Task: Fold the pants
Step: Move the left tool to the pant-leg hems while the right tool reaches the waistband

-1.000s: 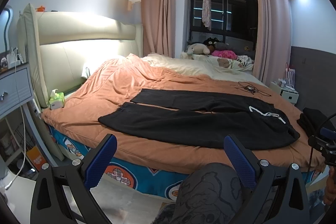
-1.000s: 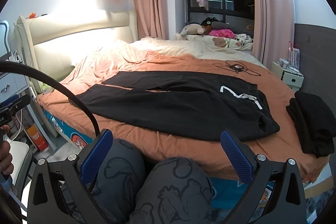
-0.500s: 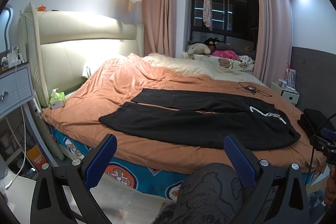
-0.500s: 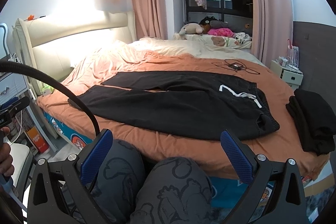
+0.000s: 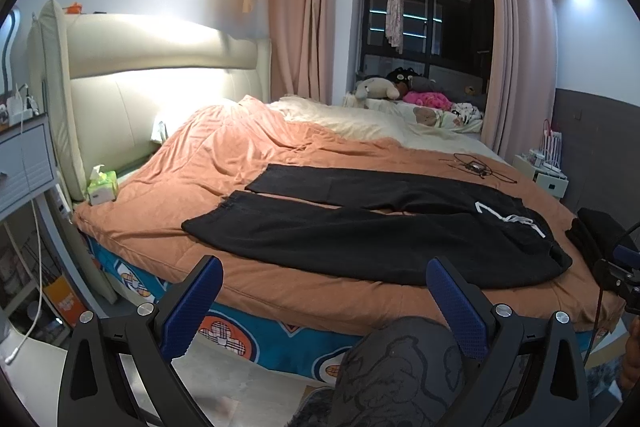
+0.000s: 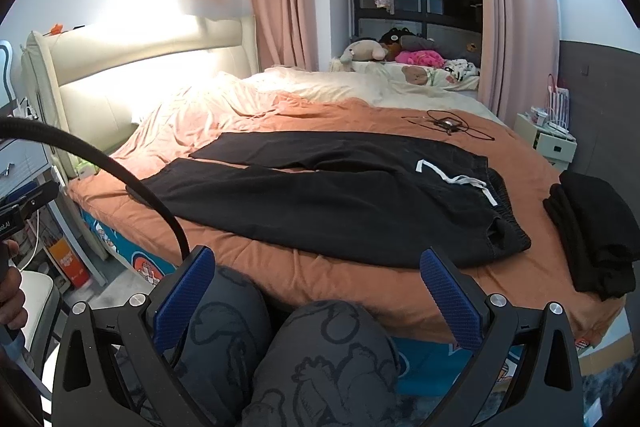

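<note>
Black pants (image 5: 372,231) (image 6: 320,199) lie spread flat on the orange bedspread (image 5: 224,163) (image 6: 360,267), both legs pointing left toward the headboard, waistband with white drawstring (image 5: 508,219) (image 6: 460,181) at the right. My left gripper (image 5: 324,295) is open, held back from the bed's near edge, nothing between its blue pads. My right gripper (image 6: 316,287) is open too, above the person's knees (image 6: 280,355), short of the pants.
A folded black garment (image 6: 596,227) (image 5: 600,235) sits at the bed's right end. A cable with a small device (image 6: 448,123) lies beyond the pants. Tissue box (image 5: 102,183) by the headboard, nightstands on both sides, plush toys (image 5: 376,87) at the far end.
Both views have shifted very slightly; the pants and both open grippers stay as they were.
</note>
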`<state>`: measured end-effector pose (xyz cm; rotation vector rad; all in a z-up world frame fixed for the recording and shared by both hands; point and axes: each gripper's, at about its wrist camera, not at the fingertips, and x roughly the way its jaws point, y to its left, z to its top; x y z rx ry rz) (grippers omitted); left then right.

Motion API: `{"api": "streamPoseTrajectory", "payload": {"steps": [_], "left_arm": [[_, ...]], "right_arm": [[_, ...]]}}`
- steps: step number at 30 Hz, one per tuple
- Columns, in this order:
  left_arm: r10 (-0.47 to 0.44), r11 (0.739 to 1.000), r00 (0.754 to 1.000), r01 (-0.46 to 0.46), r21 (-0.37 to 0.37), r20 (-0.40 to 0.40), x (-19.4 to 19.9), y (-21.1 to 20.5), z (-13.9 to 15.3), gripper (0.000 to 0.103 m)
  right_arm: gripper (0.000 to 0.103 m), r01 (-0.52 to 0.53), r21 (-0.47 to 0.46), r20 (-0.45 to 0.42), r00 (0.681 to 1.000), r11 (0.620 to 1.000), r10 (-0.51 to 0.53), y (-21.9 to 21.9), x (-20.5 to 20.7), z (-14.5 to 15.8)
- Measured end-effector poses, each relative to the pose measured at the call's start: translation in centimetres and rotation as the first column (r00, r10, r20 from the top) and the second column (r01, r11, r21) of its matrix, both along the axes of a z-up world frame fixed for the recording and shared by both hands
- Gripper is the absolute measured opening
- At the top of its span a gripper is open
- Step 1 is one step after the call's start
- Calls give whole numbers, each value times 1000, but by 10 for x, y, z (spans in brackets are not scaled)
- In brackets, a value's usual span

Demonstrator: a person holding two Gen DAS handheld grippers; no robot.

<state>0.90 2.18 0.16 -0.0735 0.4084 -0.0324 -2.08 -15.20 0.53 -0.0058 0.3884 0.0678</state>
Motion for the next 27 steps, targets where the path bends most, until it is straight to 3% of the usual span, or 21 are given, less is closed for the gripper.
{"api": "streamPoseTrajectory", "payload": {"steps": [13,24,27], "left_arm": [[-4,1000,999,4,6,-36,51,14,-7,103],[-10,1000,994,12,15,-108,105,29,-34,102],[-2,1000,991,1,-4,-134,122,36,-42,97]], "right_arm": [[103,43,14,-28,999,999,-42,-11,42,10],[103,140,48,-129,983,989,-133,-31,93,-3],[103,168,51,-153,975,984,-159,-37,105,-4]]}}
